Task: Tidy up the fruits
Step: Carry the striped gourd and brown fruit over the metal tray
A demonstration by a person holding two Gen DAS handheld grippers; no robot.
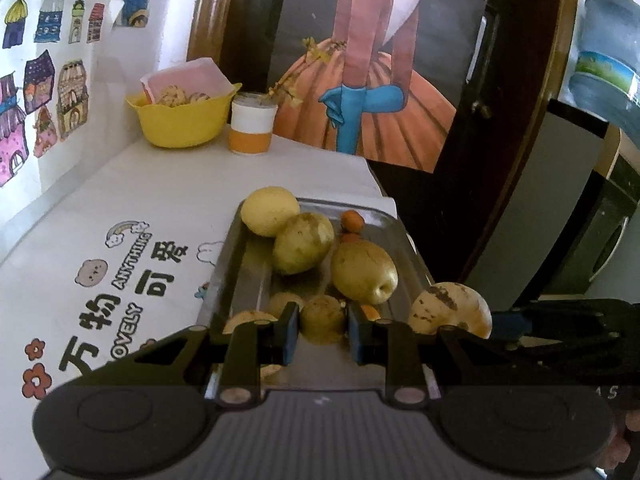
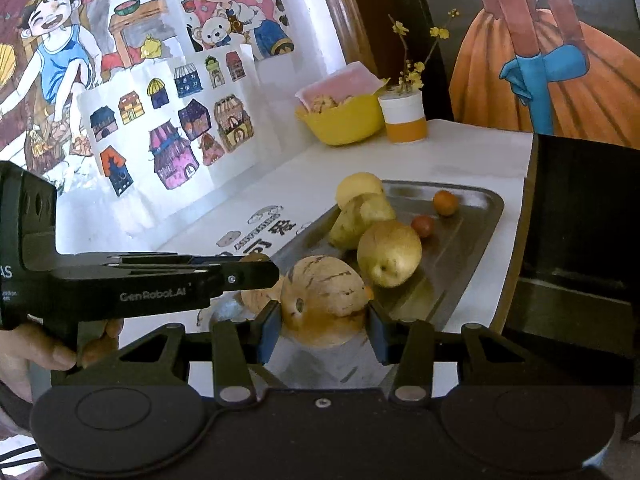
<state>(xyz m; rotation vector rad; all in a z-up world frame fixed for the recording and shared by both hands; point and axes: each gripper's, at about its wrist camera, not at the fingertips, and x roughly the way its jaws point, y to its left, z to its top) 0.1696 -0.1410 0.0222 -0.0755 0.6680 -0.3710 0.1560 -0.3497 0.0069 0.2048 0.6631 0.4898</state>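
A metal tray holds several yellow-green fruits, among them a pear-like one and two small orange ones. My left gripper hangs over the tray's near end, with its blue pads pressed on both sides of a small yellow-brown fruit. My right gripper is shut on a pale, brown-streaked round fruit, held just above the tray's near right corner. That fruit also shows in the left wrist view. Seen from the side, the left gripper sits right beside it.
A yellow bowl with biscuits and a pink packet stands at the table's far corner, next to a white-and-orange cup of yellow flowers. Drawings cover the wall on the left. The table edge drops off just right of the tray.
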